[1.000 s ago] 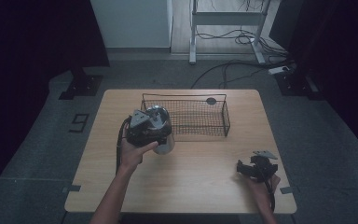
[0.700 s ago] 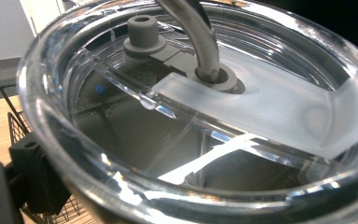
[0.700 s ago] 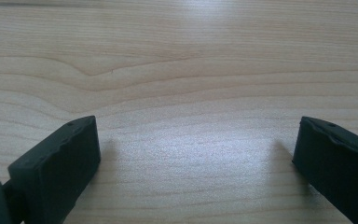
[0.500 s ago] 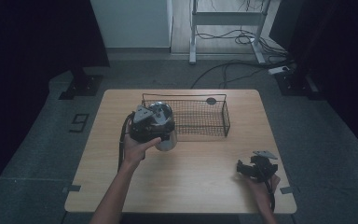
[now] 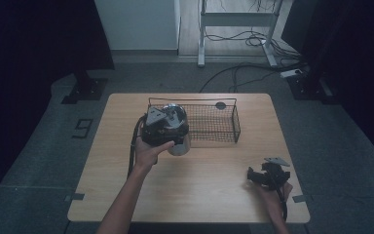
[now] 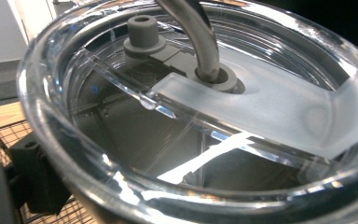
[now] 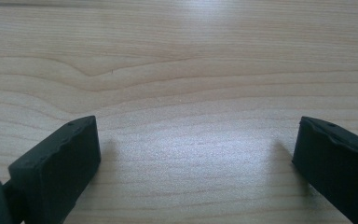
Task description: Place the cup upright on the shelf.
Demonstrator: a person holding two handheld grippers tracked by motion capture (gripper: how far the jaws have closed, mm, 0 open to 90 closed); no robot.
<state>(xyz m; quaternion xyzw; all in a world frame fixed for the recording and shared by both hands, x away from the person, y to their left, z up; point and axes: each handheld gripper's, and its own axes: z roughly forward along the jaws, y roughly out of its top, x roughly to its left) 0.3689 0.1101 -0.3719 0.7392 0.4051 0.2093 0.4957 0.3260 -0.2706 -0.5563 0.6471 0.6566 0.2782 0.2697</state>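
Tumbler (image 5: 179, 142) of steel with clear lid (image 6: 205, 116), probably slippery; left gripper (image 5: 168, 127) grips it at wire basket's (image 5: 214, 122) nine o'clock; right gripper (image 7: 196, 154) gapes empty.

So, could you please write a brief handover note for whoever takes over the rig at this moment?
Left gripper: shut on the steel tumbler, which has a clear lid and straw, held at the wire basket's near-left corner.
Right gripper: open, holding nothing, low over the table at its near-right.
Done: tumbler gripped.
Left: probably setting it in the basket, then releasing.
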